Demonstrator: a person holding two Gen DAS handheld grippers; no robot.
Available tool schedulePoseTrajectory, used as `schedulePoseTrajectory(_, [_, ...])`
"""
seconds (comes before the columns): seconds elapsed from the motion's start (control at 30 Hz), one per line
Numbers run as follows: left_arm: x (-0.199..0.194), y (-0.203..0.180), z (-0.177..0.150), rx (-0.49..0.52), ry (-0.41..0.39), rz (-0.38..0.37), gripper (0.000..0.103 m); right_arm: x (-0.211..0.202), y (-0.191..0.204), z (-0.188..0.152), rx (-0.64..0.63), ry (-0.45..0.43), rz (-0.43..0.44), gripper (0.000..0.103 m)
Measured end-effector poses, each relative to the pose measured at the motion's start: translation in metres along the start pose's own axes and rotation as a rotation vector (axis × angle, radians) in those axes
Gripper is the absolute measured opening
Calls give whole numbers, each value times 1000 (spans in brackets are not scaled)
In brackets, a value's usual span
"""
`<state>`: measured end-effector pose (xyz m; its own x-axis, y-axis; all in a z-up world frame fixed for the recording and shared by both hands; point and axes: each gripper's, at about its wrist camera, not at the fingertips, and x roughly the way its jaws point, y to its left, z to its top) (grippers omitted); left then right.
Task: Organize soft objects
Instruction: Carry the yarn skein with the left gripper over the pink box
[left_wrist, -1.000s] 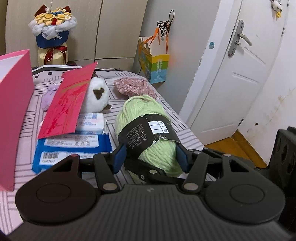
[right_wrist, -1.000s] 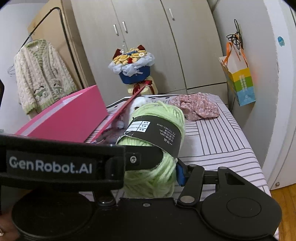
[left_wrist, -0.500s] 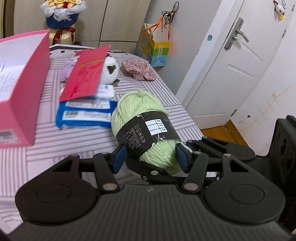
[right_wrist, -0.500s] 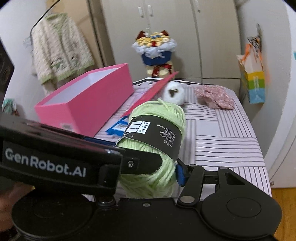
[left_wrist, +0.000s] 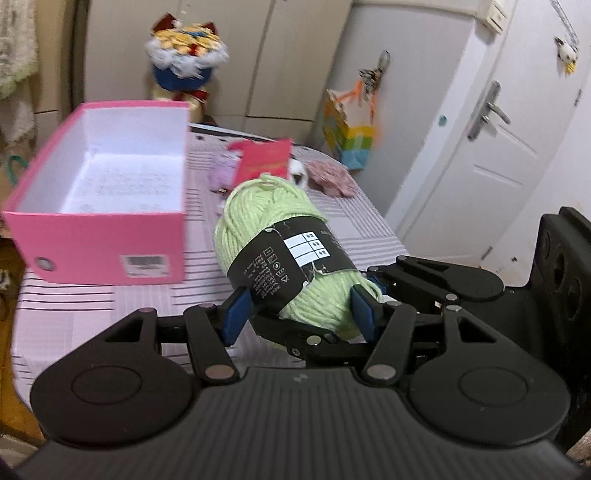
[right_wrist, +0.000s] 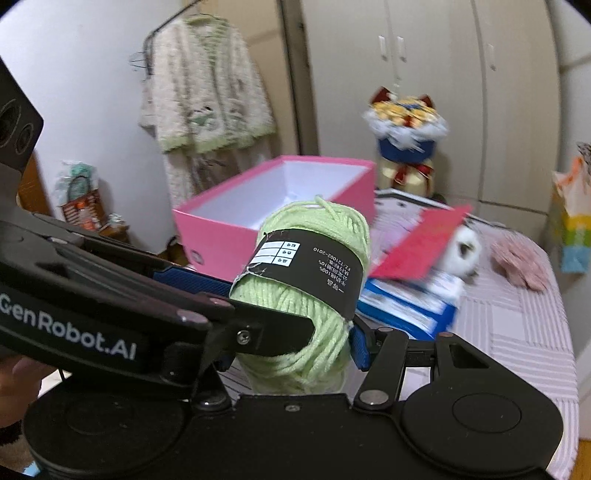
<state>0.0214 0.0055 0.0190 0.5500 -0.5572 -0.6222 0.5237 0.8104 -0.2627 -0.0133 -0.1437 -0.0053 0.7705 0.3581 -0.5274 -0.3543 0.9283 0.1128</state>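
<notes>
Green yarn skein (left_wrist: 284, 236) clenched jointly by left gripper (left_wrist: 299, 314) and right gripper (right_wrist: 295, 332) near the pink box (left_wrist: 103, 254) — uneven motion between them could twist it loose.

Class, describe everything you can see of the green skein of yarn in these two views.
The green skein of yarn is pale green, soft and thick-stranded, wound into an oblong bundle with a loose strand at its far end. A black paper band with a white grid label and small print wraps its middle. It is held off the striped tablecloth, tilted, gripped near its lower end by the left gripper and the right gripper, before the open pink box.
</notes>
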Motion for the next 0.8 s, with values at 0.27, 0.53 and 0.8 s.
schedulePoseTrajectory(0.27, [-21, 35, 31, -5, -51, 61, 57, 27, 20, 39, -15, -48, 57, 64])
schedulePoseTrajectory(0.53, [-3, 76, 79, -11, -91, 94, 57, 80, 8, 81, 42, -76, 92, 68])
schedulePoseTrajectory(0.8, [41, 120, 133, -31, -67, 82, 57, 140, -20, 124, 89, -40, 70, 68])
